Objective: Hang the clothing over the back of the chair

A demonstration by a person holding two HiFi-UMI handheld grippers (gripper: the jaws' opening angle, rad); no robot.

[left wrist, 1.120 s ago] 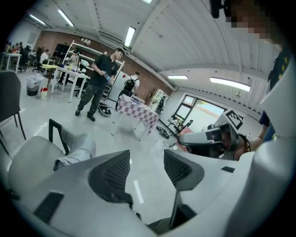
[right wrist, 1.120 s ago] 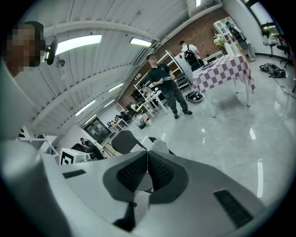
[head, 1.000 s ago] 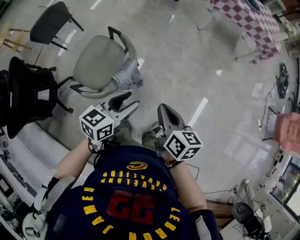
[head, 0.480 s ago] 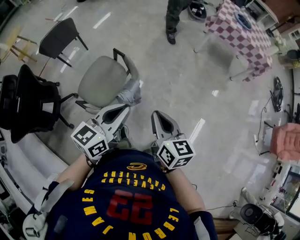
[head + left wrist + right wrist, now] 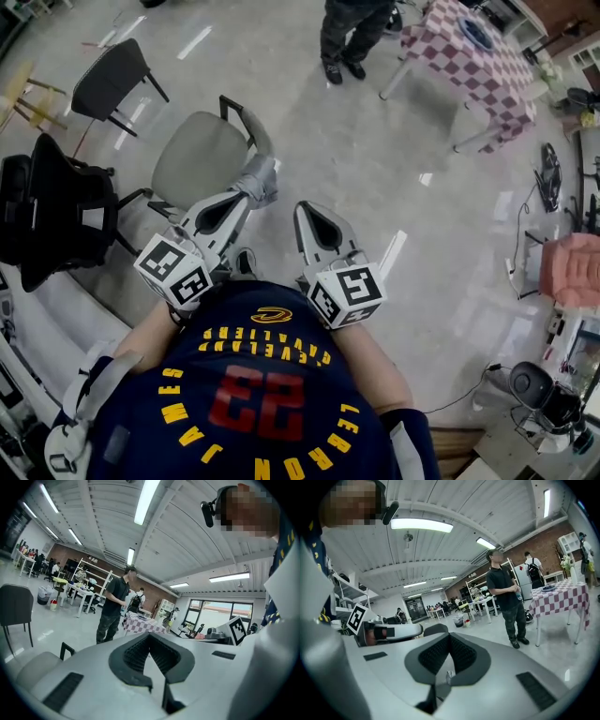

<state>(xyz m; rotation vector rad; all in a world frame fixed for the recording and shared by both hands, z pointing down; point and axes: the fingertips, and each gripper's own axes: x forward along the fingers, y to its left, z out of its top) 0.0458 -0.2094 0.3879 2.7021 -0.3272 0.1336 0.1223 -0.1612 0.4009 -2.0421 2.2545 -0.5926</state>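
Note:
A grey garment (image 5: pixel 257 176) lies draped over the near edge of a beige office chair (image 5: pixel 197 155) on the floor ahead of me. In the head view my left gripper (image 5: pixel 246 195) points at that chair, its tips just short of the garment and apart from it. Its jaws are shut with nothing between them, as the left gripper view also shows for the left gripper (image 5: pixel 150 635). My right gripper (image 5: pixel 305 208) is beside it over bare floor, also shut and holding nothing; the right gripper view shows the right gripper (image 5: pixel 450 635) pointing roughly level into the room.
A black office chair (image 5: pixel 56 206) stands left of me and a dark side chair (image 5: pixel 108 75) farther back. A person (image 5: pixel 352 33) stands by a checkered table (image 5: pixel 469 47). Pink fabric (image 5: pixel 572 272) and cables lie at the right.
The left gripper's jaws were apart a second ago and have closed. Both grippers have risen towards the chair. A standing person has come into view at the top.

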